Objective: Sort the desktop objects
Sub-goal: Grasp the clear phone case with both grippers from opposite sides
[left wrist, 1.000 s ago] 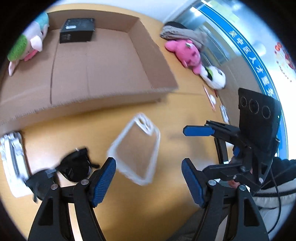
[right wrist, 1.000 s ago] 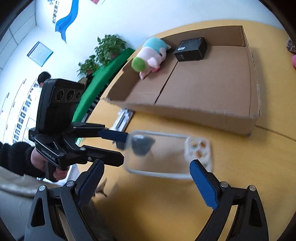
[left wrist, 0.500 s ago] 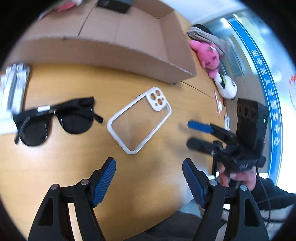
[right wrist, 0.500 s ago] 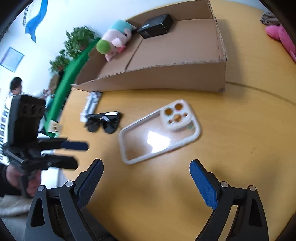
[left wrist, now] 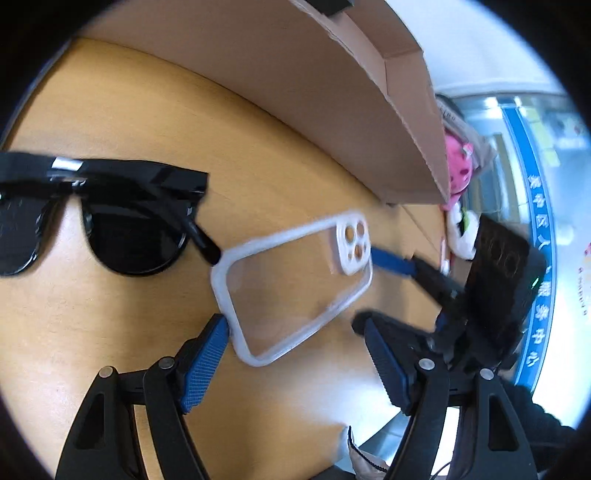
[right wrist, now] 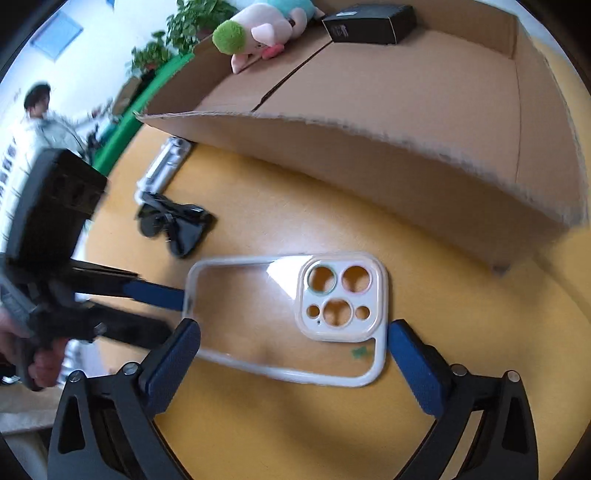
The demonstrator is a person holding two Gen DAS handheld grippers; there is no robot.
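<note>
A clear phone case (right wrist: pixel 258 325) with a white rim and camera cut-outs lies flat on the yellow table (right wrist: pixel 332 424). My right gripper (right wrist: pixel 295 365) hovers just over it, jaws opening. The case lies between the blue pads (right wrist: pixel 417 369) as seen from here, and they do not press on it. In the left wrist view the same phone case (left wrist: pixel 288 295) sits just ahead of my left gripper (left wrist: pixel 295 363), which is open, one pad by the case's near corner. Black sunglasses (left wrist: pixel 122 229) lie to its left. The two grippers face each other across the case.
A low cardboard box (right wrist: pixel 406 155) stands behind the case and holds a small black box (right wrist: pixel 369 24) and a pink-and-green plush (right wrist: pixel 258 33). A white packaged item (right wrist: pixel 166 166) lies beyond the sunglasses (right wrist: pixel 173 225). A pink plush (left wrist: pixel 458 166) sits past the box's corner.
The case, tilted and blurred a second ago, now lies flat on the table. Both grippers have sunk much closer to it from opposite ends, and the left wrist has rolled.
</note>
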